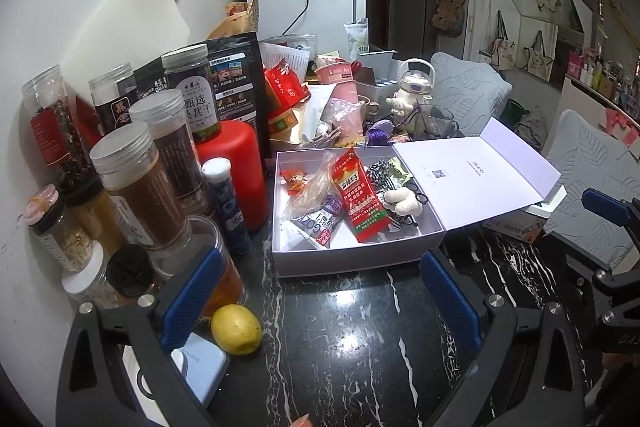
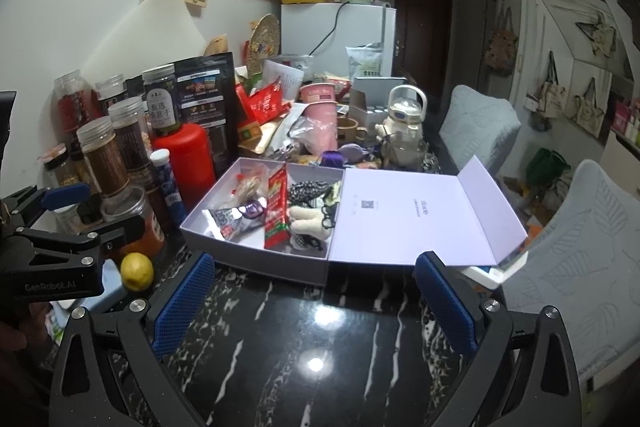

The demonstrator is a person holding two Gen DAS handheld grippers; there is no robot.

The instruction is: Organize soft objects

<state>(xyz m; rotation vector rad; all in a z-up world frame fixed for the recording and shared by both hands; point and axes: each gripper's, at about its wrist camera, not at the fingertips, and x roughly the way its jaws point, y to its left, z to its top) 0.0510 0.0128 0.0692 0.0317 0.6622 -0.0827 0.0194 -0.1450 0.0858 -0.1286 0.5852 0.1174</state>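
Observation:
An open pale lilac box (image 1: 352, 261) (image 2: 256, 261) stands on the black marble table, its lid (image 1: 476, 171) (image 2: 416, 215) folded out to the right. Inside lie a red snack packet (image 1: 362, 201) (image 2: 278, 209), a cream plush toy (image 1: 404, 201) (image 2: 310, 219), a black-and-white checked fabric piece (image 1: 380, 169) (image 2: 308, 191) and other small packets. My left gripper (image 1: 320, 301) is open and empty in front of the box. My right gripper (image 2: 316, 301) is open and empty, just before the box's front wall.
Jars and bottles (image 1: 132, 179) (image 2: 108, 155) crowd the left by the wall, with a red container (image 1: 236, 171) (image 2: 186, 159). A lemon (image 1: 236, 329) (image 2: 137, 271) lies front left. Clutter, a small kettle (image 1: 416, 83) (image 2: 404, 115) and a white fridge stand behind. Grey chairs (image 2: 572, 255) stand right.

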